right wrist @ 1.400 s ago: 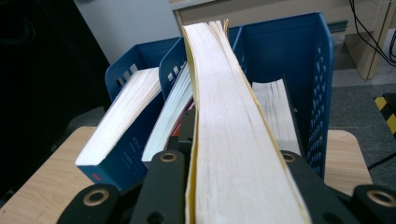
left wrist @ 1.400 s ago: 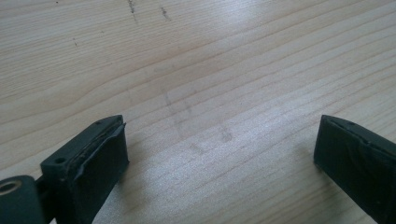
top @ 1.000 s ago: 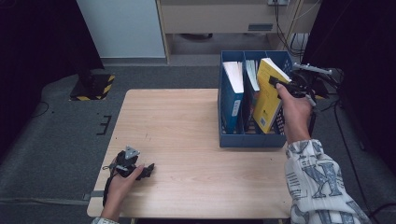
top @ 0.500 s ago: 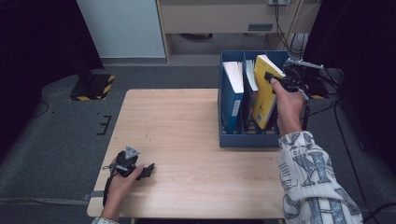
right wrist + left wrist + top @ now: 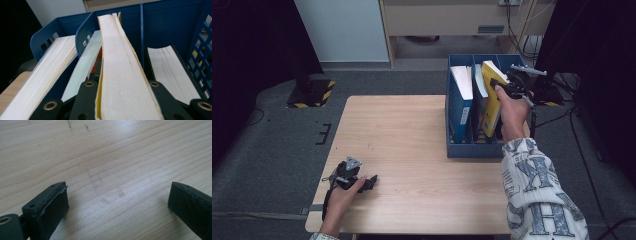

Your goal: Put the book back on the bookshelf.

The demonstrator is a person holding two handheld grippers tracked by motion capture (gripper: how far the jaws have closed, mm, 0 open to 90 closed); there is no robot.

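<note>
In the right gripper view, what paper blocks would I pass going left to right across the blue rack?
Leftmost book's page block → thinner pale-edged book → yellow-covered book clamped in the right hand-held gripper → book in the right-hand compartment → the blue rack's perforated side wall.

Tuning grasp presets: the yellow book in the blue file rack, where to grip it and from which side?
Grip the yellow book at its raised page edge, coming from above on the person's side. It stands tilted, higher than its neighbours in the blue file rack, so only that edge is free. The right gripper already clamps both covers there.
</note>
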